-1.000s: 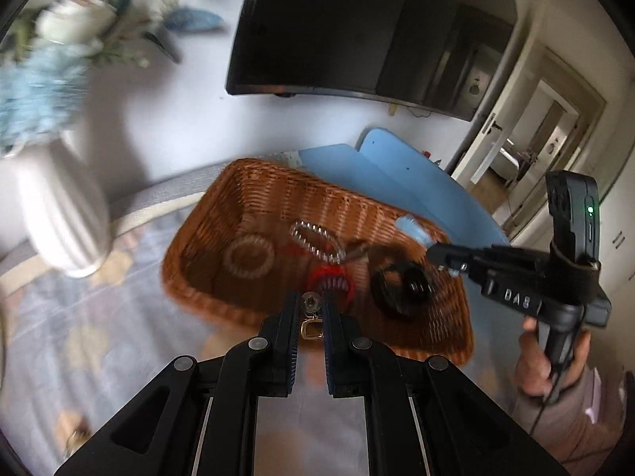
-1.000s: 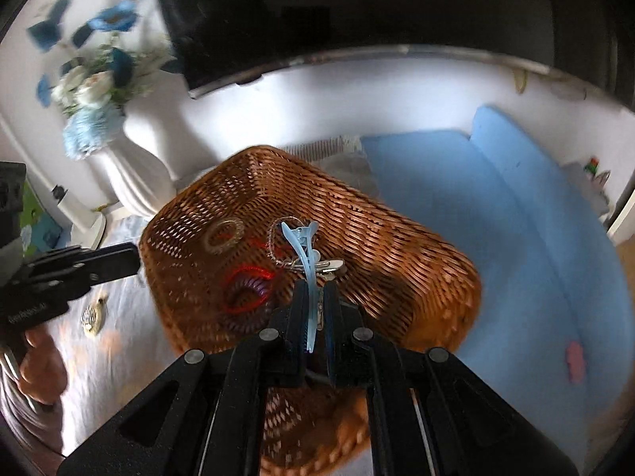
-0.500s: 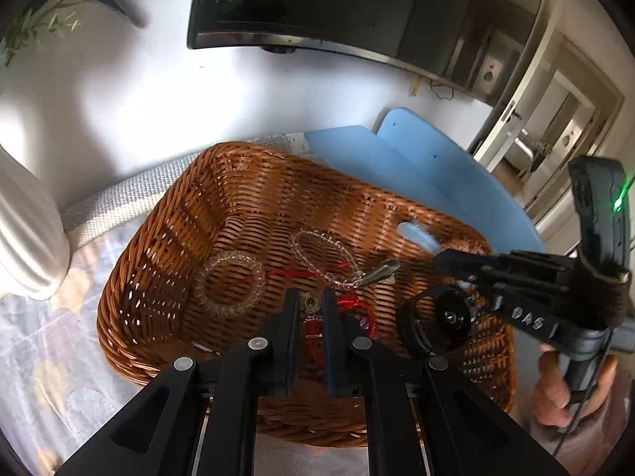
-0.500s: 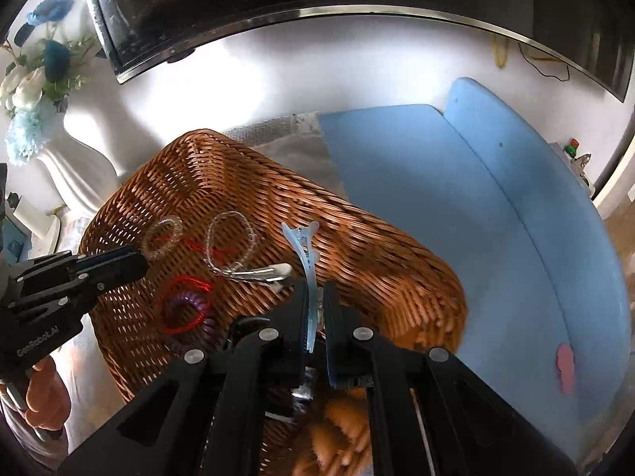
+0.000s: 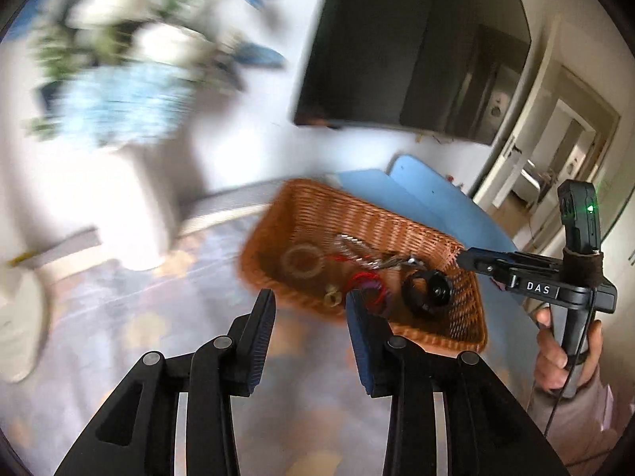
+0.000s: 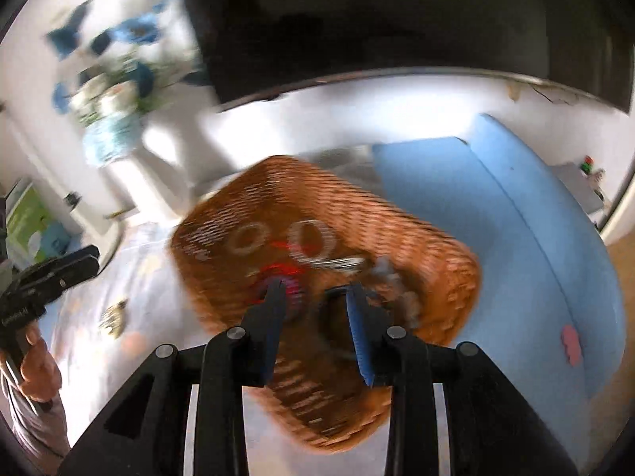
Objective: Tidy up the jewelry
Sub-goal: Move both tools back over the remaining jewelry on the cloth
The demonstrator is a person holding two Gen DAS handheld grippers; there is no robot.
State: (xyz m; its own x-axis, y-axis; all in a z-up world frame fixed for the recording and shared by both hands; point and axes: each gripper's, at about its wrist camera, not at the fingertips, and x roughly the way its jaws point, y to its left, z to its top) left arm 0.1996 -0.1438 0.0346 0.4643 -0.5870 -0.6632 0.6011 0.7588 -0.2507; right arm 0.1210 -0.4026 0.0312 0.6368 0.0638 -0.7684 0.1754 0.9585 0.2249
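My left claw (image 5: 310, 304) and right claw (image 6: 314, 292) hang over the wicker basket (image 5: 468, 319), both opening with nothing between the pads; bracelets (image 5: 303, 261), a red coil and a black ring lie inside, at twelve o'clock.

Black two-finger left gripper (image 5: 310, 305); blue ribbed pads, silver pivot screws. Right gripper (image 5: 462, 256): white "DAS" lettering, green LED, black cable; pale sleeve (image 5: 575, 420).
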